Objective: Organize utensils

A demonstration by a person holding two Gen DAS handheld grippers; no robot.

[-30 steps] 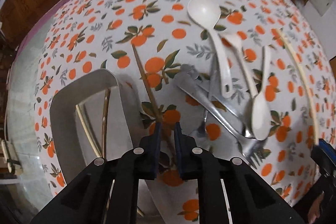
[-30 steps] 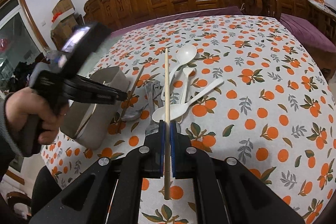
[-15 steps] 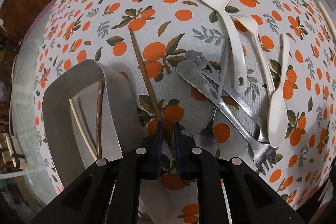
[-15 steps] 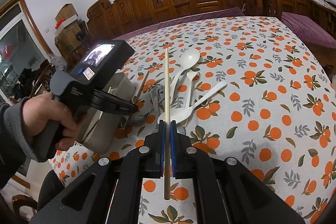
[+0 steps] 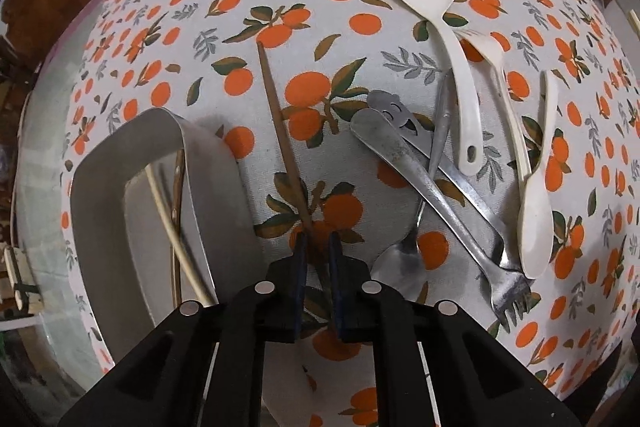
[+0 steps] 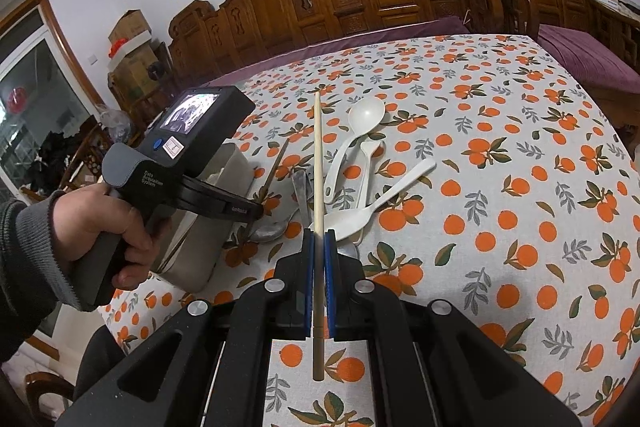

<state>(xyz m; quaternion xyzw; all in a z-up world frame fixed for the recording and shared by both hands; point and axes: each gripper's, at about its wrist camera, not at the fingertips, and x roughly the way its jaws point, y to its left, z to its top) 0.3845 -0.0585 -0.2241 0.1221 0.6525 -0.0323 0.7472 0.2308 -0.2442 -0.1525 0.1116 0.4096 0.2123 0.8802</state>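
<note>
Since a second ago the left gripper (image 5: 318,247) has come lower and nearer the tablecloth (image 5: 304,11), so the dark brown chopstick (image 5: 280,131) now runs in between its blue pads; the jaws are closing on that stick's near end, with a little gap still showing on each side. That chopstick lies on the cloth just right of the grey rectangular container (image 5: 120,211), which holds one pale chopstick (image 5: 168,219) and one dark one (image 5: 178,187). To the right lie the metal utensils in a crossed heap: a steel fork (image 5: 436,203), a second flat steel handle (image 5: 412,131) and a steel spoon (image 5: 404,255). Further right are a large white ladle spoon (image 5: 432,3), a white plastic fork (image 5: 500,75) and a white plastic spoon (image 5: 536,211). The right gripper (image 6: 319,239) is pinched tight on a pale wooden chopstick (image 6: 318,163), held above the table and pointing away toward the far side. A hand (image 6: 100,227) in a grey sleeve grips the left tool's handle
</note>
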